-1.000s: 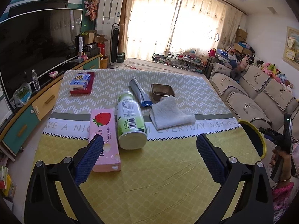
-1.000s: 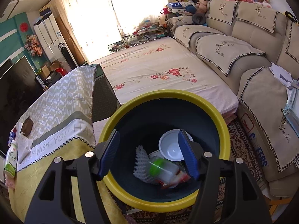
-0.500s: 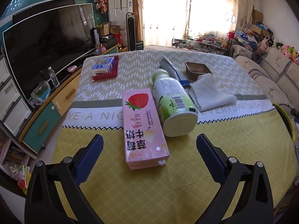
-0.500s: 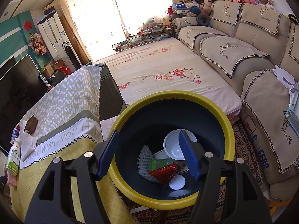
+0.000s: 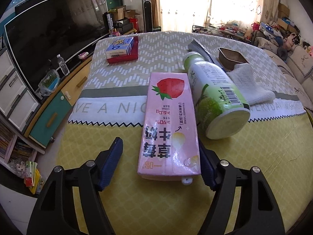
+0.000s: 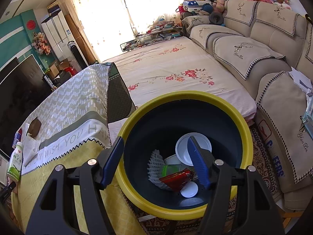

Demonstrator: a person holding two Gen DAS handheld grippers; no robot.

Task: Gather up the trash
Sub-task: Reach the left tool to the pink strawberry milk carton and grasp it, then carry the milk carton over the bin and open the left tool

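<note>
A pink strawberry milk carton [image 5: 169, 125] lies flat on the table. My left gripper [image 5: 160, 156] is open with its near end between the fingers; the right pad seems to touch the carton, the left pad stands apart. A green and white bottle [image 5: 214, 98] lies on its side against the carton's right; it also shows in the right wrist view [image 6: 16, 161]. My right gripper [image 6: 156, 156] is open and empty above the yellow-rimmed bin [image 6: 242, 121], which holds a red wrapper [image 6: 177, 178], white foam net [image 6: 154, 164] and white lids.
On the table lie a white folded cloth [image 5: 248, 84], a brown tray [image 5: 231, 57], a blue-grey packet [image 5: 201, 49] and a blue box on a red box [image 5: 122, 50]. A TV stand [image 5: 49, 105] stands left of the table. A sofa [image 6: 273, 68] stands right of the bin.
My left gripper has moved forward and down to the pink carton, which now lies between its fingers. In the bin, the red wrapper has come to rest. The right gripper has risen slightly.
</note>
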